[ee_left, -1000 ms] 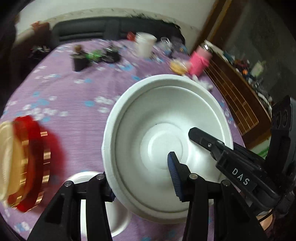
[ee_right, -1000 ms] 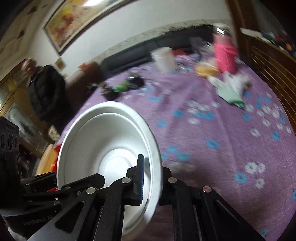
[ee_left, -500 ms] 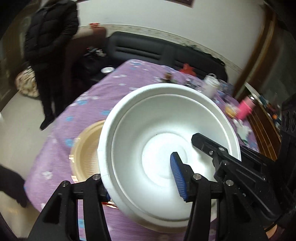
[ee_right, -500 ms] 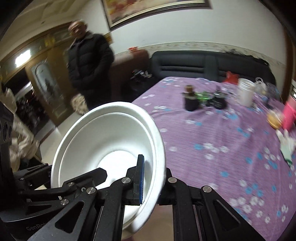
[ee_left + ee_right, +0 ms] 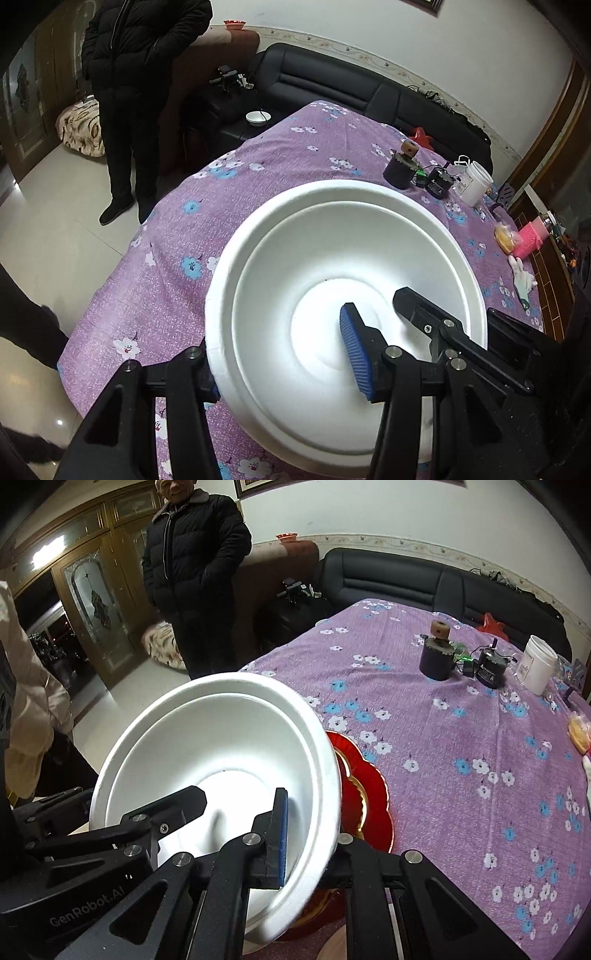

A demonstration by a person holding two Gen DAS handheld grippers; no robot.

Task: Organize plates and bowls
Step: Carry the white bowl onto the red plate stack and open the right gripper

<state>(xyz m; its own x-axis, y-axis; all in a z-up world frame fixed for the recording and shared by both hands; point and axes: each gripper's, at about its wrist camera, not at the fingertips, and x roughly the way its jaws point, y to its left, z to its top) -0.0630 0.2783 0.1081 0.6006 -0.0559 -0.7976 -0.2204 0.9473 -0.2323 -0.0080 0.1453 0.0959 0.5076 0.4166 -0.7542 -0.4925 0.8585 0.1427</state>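
Observation:
A white foam bowl (image 5: 332, 258) (image 5: 221, 746) hangs tilted above the purple flowered tablecloth (image 5: 258, 177). My right gripper (image 5: 314, 834) is shut on the bowl's near wall, blue pad inside and the other finger outside. My left gripper (image 5: 280, 358) straddles the opposite rim. Its outer finger is against the outside, and its blue pad stands free over the bowl's floor, so it is open. A red and gold plate (image 5: 369, 794) lies on the cloth under the bowl's right edge. In the left wrist view that plate is hidden.
A person in a black coat (image 5: 140, 74) (image 5: 192, 572) stands on the tiled floor beyond the table's left edge. A black sofa (image 5: 369, 96) runs along the wall. A dark jar (image 5: 400, 170), a white tub (image 5: 474, 182) and a pink container (image 5: 530, 236) stand far right.
Both grippers and the bowl have swung left across the table, over the red plate. The views now face the person and sofa. The left jaws look slightly wider.

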